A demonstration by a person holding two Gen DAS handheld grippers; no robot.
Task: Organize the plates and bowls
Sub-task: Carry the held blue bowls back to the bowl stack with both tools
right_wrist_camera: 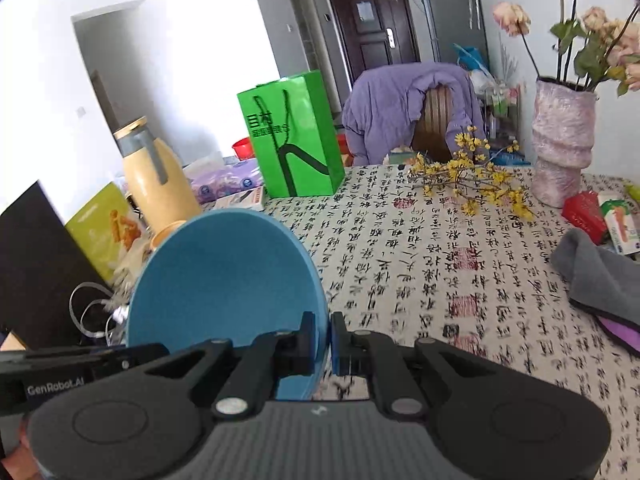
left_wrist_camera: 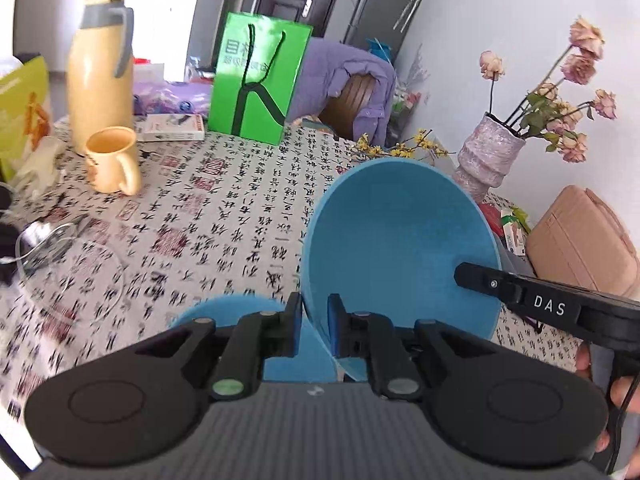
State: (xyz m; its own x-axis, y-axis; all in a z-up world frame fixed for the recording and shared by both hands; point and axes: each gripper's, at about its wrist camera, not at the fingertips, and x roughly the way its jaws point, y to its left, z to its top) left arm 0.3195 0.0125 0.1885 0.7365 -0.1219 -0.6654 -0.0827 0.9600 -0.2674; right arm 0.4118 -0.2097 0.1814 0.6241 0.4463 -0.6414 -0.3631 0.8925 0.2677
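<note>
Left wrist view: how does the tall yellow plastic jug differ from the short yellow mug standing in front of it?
The tall yellow plastic jug rises well above the short yellow mug. The jug has a grey collar and a grey handle, while the mug's handle is yellow like its body. The jug's top is capped; the mug's mouth is open. Both are the same pale yellow and stand upright on the calligraphy-print tablecloth.
</note>
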